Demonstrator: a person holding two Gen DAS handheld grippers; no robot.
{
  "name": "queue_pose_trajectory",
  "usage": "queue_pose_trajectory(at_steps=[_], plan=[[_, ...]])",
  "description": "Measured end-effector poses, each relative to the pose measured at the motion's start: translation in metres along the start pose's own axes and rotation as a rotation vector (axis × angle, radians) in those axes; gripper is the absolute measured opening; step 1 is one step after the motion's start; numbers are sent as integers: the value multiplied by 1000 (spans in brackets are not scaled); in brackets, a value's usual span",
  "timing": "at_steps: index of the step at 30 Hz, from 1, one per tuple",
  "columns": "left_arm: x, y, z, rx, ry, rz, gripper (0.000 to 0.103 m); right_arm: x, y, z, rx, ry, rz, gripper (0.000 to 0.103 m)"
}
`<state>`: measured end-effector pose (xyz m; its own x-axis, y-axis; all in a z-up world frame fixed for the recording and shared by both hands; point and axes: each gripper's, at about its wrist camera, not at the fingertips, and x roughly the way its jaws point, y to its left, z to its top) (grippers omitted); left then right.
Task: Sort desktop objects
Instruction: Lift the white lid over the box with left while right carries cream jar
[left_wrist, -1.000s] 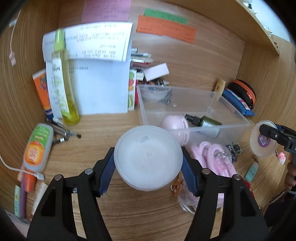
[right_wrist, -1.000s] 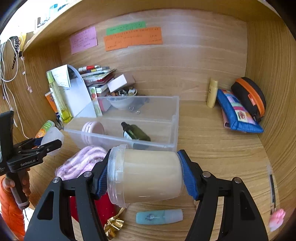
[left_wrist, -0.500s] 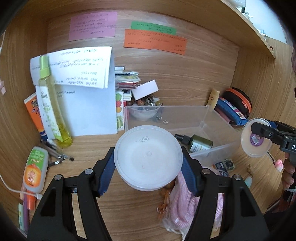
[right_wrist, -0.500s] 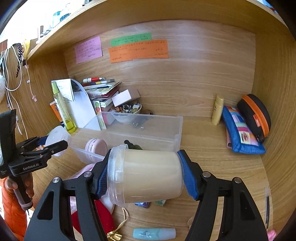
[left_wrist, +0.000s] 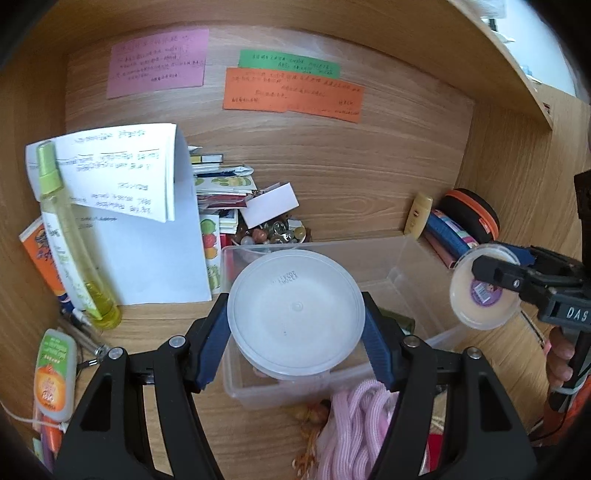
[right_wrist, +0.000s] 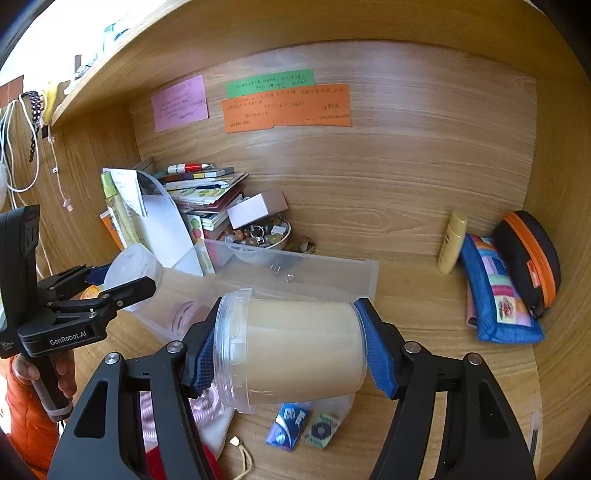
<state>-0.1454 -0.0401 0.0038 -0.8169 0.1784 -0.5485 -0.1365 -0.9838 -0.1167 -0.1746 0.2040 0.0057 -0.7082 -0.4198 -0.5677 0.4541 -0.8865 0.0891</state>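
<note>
Gripping tools: both clamped, held above the desk (right_wrist: 424, 280).
Left tool (left_wrist: 295, 325): pinching white lid (left_wrist: 295, 314).
Right tool (right_wrist: 290, 350): pinching cream jar (right_wrist: 295, 347) sideways.
Clear bin (left_wrist: 413, 266): at twelve o'clock beyond the lid.

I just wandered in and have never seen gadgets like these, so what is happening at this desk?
A person is tidying a cluttered wooden desk with a hand-held gripper in each hand. The left hand-held gripper clamps a round translucent white plastic lid. The right hand-held gripper clamps a clear plastic jar of beige cream lying sideways. Both are held above a clear plastic storage bin.
</note>
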Motion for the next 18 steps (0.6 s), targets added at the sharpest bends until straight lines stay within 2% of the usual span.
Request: queue_pose_trajectory(at_steps=[8, 18], plan=[[31, 7, 17, -20, 40, -26, 65, 30, 2, 12, 4, 29, 21, 63], [70, 12, 22, -31, 115, -33, 65, 73, 4, 25, 11, 93, 15, 63]])
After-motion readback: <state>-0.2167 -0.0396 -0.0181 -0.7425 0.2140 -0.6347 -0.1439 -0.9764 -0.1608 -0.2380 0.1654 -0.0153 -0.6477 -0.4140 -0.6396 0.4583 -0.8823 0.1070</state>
